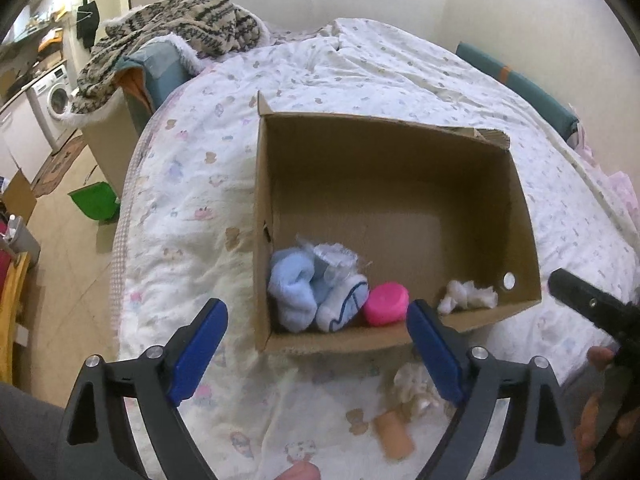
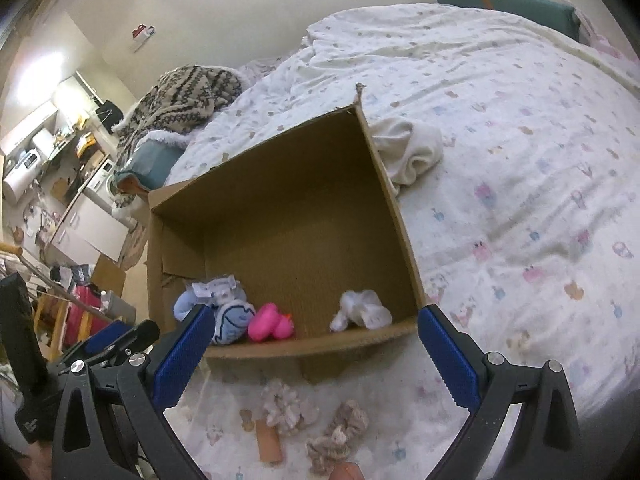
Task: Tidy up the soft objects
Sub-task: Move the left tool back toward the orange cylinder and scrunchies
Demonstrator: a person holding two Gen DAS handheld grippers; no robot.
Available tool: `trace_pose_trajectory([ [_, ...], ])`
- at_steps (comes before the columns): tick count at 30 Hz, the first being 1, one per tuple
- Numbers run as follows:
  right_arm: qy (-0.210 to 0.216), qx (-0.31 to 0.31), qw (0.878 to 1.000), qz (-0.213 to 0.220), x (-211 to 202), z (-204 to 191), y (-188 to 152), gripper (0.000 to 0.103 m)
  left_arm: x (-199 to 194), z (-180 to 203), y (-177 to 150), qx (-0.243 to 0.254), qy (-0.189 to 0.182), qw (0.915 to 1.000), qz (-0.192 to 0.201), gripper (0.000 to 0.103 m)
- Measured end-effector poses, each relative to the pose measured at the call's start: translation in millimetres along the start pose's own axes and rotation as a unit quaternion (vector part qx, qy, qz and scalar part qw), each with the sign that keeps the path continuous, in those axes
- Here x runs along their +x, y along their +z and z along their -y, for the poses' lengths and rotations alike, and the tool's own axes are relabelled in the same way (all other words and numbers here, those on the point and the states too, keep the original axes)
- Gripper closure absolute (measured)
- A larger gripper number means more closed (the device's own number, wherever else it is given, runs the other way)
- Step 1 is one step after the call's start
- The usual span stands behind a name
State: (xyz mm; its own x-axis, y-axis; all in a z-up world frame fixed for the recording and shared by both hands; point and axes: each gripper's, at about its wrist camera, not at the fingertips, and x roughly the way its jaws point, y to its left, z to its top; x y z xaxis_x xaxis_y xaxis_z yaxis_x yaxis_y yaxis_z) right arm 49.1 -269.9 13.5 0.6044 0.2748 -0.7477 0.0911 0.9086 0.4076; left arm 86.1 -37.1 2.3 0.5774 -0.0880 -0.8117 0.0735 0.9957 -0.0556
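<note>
An open cardboard box (image 1: 400, 152) (image 2: 280, 168) stands on the bed. Along its near wall lie light blue socks (image 1: 294, 292) (image 2: 234, 318), a pink soft toy (image 1: 386, 304) (image 2: 270, 322) and a white cloth ball (image 1: 466, 296) (image 2: 362, 310). On the bedding in front of the box lie a cream scrunchie (image 1: 412, 390) (image 2: 286, 402), a beige scrunchie (image 2: 338, 434) and a small tan roll (image 1: 394, 434) (image 2: 270, 446). My left gripper (image 1: 318, 354) is open and empty above the box's near wall. My right gripper (image 2: 314, 360) is open and empty just before the box.
A white towel (image 2: 412, 152) lies on the bed behind the box's right wall. A patterned knit blanket (image 1: 168, 36) is piled at the bed's far left corner. The bed edge drops to the floor on the left, with a green bin (image 1: 96, 200) there.
</note>
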Motion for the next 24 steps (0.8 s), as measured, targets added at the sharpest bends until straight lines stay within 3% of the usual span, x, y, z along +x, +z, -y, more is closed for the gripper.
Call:
trace_pose_trajectory([
  [20,-0.003,0.017,0.999,-0.029,-8,1,-27,0.000,-15,-4,-39,-0.006,0.022,0.9996,-0.019,0.009],
  [24,-0.009,0.029,0.999,-0.044,-3,3,-31,0.000,-9,-11,-44,-0.024,0.017,0.9986,-0.044,0.009],
])
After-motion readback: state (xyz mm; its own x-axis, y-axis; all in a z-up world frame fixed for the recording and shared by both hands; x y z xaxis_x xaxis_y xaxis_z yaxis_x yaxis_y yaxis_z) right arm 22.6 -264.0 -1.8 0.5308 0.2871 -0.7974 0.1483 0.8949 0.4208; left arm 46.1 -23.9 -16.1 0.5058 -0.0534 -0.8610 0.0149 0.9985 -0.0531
